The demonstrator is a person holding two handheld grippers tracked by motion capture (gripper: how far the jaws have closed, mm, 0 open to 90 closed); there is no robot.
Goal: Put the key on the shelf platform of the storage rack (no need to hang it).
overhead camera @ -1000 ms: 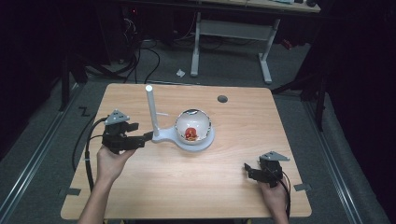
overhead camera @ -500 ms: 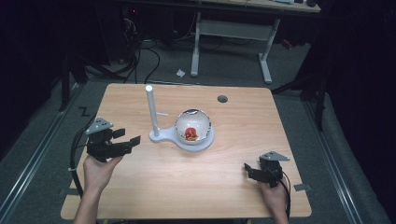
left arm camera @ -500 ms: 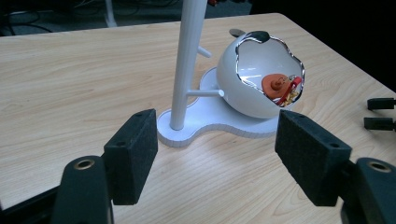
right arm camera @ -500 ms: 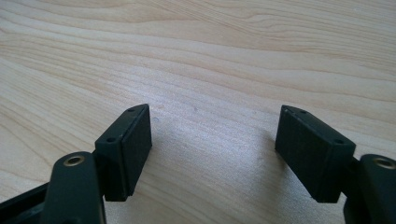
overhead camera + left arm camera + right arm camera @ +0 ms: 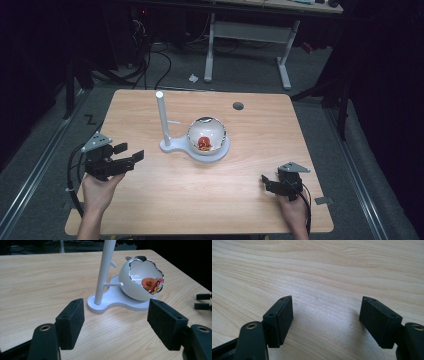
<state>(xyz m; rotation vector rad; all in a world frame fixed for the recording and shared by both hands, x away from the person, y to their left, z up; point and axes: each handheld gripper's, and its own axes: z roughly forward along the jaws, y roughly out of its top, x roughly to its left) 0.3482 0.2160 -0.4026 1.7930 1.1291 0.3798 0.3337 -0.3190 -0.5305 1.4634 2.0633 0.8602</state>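
A white stand (image 5: 194, 146) sits mid-table, with an upright white post (image 5: 162, 117) and a white cracked-open ball (image 5: 206, 134) holding something red and orange (image 5: 150, 284). My left gripper (image 5: 129, 152) hovers open at the table's left edge, pointing right toward the stand, nothing between its jaws; in the left gripper view (image 5: 116, 322) the stand's base (image 5: 112, 298) lies just beyond them. My right gripper (image 5: 263, 182) rests open near the front right, its jaws (image 5: 327, 320) low over bare wood.
The wooden table (image 5: 150, 200) has a dark round grommet hole (image 5: 238, 106) at the back right. Cables trail off the left edge (image 5: 75, 170). A white-legged desk (image 5: 247, 35) stands on the floor behind.
My left gripper has drawn back leftward from the post's base to the table's left edge. The right gripper has stayed put.
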